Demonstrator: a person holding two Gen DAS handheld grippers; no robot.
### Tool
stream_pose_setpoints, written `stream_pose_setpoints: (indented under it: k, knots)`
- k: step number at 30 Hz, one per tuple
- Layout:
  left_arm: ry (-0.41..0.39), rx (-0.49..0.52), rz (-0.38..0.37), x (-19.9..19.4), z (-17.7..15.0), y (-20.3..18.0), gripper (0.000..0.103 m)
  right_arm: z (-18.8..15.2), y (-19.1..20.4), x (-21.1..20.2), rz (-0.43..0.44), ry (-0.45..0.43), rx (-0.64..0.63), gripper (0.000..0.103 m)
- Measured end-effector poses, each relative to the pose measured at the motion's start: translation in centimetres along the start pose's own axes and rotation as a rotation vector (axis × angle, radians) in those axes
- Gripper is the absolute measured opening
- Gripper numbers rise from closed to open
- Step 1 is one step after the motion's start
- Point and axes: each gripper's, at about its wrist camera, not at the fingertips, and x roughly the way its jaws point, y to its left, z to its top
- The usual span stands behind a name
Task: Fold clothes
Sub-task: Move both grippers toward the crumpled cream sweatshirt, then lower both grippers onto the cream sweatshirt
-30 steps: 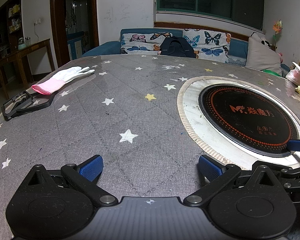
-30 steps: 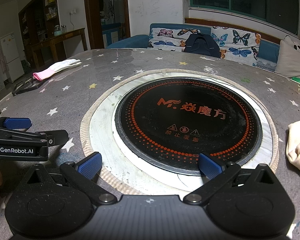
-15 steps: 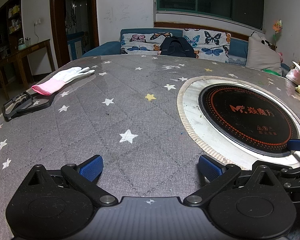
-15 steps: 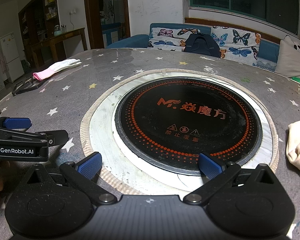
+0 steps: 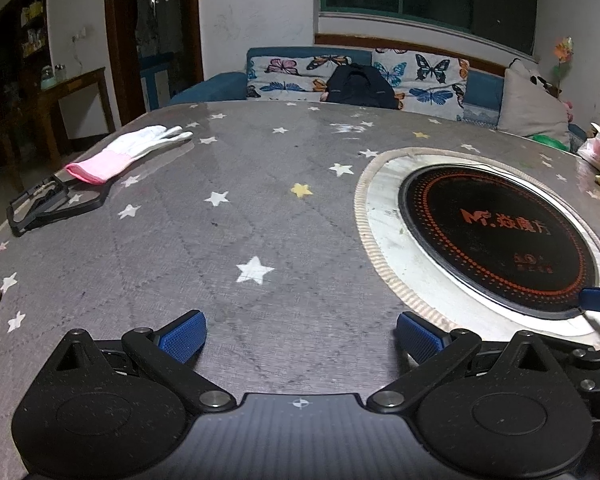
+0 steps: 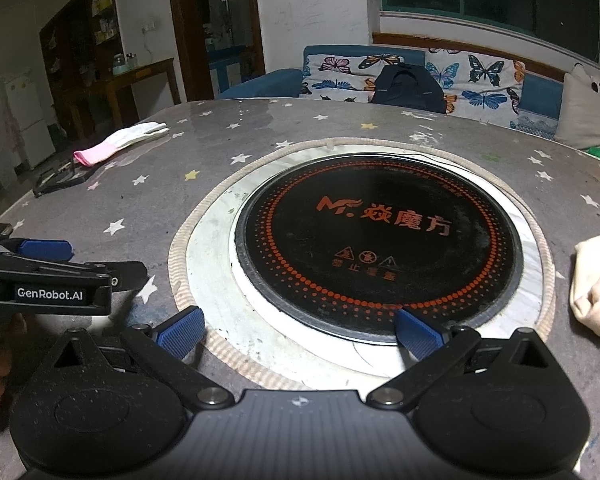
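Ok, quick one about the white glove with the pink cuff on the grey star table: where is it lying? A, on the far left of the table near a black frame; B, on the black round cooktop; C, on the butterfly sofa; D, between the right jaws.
A: the glove lies flat on the table at its far left, just beyond the black frame, well away from the cooktop.

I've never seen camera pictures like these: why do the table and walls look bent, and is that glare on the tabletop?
Left wrist view: a fisheye lens bows the table edge and leaves dark corners; a pale sheen lies on the tabletop beside the glove. Right wrist view: same bending; a shiny patch at the far edge, the cooktop sharp, the cloth slightly soft at the frame edge.
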Motion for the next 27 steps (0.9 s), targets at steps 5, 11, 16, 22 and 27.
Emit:
stream_pose_setpoints:
  k: [5,11,16,22,27]
  knots:
    - [-0.008,0.031,-0.013,-0.7,0.5,-1.3,0.103,0.1,-0.3,-1.5,-0.004,-0.03,-0.009,0.103]
    - [0.0,0.055,-0.036,-1.3,0.8,-2.9,0.103,0.1,-1.2,-3.2,-0.016,-0.055,0.007,0.103]
    - [0.001,0.073,-0.052,-2.1,0.9,-4.1,0.103,-0.1,-1.9,-4.5,-0.029,-0.071,0.024,0.103]
    - [0.008,0.102,-0.068,-2.6,0.9,-5.5,0.103,-0.5,-2.5,-5.8,-0.046,-0.092,0.034,0.103]
    - [0.012,0.12,-0.085,-3.0,0.9,-6.5,0.103,-0.9,-3.1,-6.9,-0.055,-0.108,0.053,0.103]
